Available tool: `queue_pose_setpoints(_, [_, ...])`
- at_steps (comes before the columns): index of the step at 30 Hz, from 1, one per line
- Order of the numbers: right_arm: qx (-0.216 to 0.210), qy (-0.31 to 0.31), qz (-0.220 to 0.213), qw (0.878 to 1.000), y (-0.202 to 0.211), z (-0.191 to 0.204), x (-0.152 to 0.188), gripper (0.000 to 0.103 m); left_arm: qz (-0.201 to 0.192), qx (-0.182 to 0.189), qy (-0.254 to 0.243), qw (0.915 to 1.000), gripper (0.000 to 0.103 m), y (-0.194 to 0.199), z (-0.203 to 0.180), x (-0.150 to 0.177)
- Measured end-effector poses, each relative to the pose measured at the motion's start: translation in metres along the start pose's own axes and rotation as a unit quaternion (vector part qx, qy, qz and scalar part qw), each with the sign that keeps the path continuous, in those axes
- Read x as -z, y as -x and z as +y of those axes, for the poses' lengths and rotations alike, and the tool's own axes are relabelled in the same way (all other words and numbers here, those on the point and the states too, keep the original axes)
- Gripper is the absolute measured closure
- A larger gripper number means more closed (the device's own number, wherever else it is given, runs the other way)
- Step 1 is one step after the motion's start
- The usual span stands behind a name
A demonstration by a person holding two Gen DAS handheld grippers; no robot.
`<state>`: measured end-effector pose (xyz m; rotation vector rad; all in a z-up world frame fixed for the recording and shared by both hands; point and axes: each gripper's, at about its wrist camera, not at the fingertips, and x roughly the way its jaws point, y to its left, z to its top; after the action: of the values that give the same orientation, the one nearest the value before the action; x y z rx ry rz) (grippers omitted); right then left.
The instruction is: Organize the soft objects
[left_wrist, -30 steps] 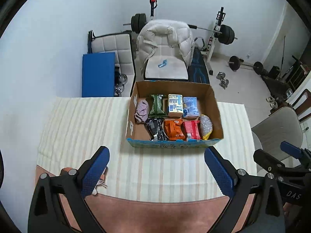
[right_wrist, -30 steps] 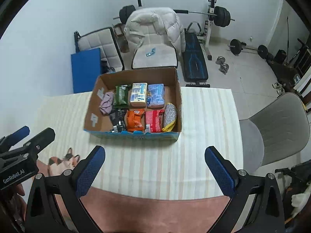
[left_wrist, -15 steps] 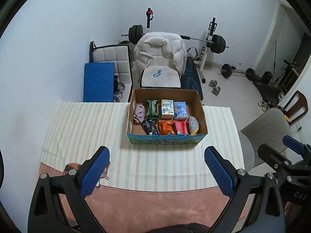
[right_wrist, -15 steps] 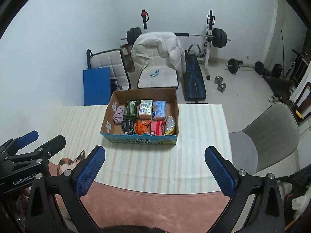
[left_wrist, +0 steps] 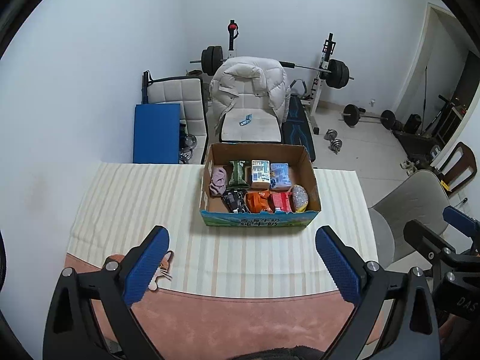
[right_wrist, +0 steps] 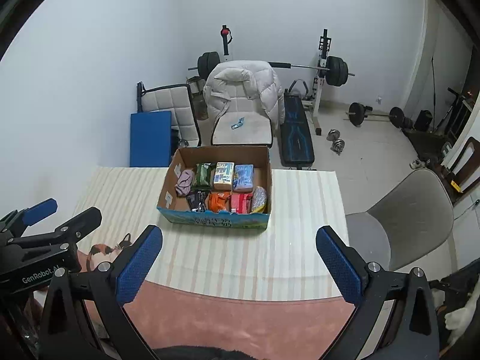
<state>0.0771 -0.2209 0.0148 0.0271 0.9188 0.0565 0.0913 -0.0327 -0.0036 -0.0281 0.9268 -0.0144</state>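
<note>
Both tongs, left [left_wrist: 241, 259] and right [right_wrist: 238, 258], hang spread wide and empty above the striped-cloth table [left_wrist: 150, 198], the packed brown cardboard box [left_wrist: 312, 180] ahead, grey chair [right_wrist: 414, 219] alongside.

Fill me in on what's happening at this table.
A person holds a two-finger gripper in each hand above a striped tablecloth. Both the left gripper and the right gripper are open and hold nothing. Ahead of them sits an open cardboard box with soft items packed in two rows: a pink cloth, a green packet, an orange packet, a red packet and others. Neither gripper touches the box.
</note>
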Motion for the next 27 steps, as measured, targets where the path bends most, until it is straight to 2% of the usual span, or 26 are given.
queue_pose_setpoints(7, [0.007, -0.007, -0.001, 1.0, -0.011, -0.002, -0.006, 0.0, -0.015, -0.019, 0.003, 0.9997, 0.003, 0.001, 0.0, 0.0])
queue_pose_setpoints(27, [0.027, -0.001, -0.015, 1.0, -0.005, -0.008, -0.014, 0.0, -0.024, -0.018, 0.005, 0.9995, 0.003, 0.005, -0.003, -0.004])
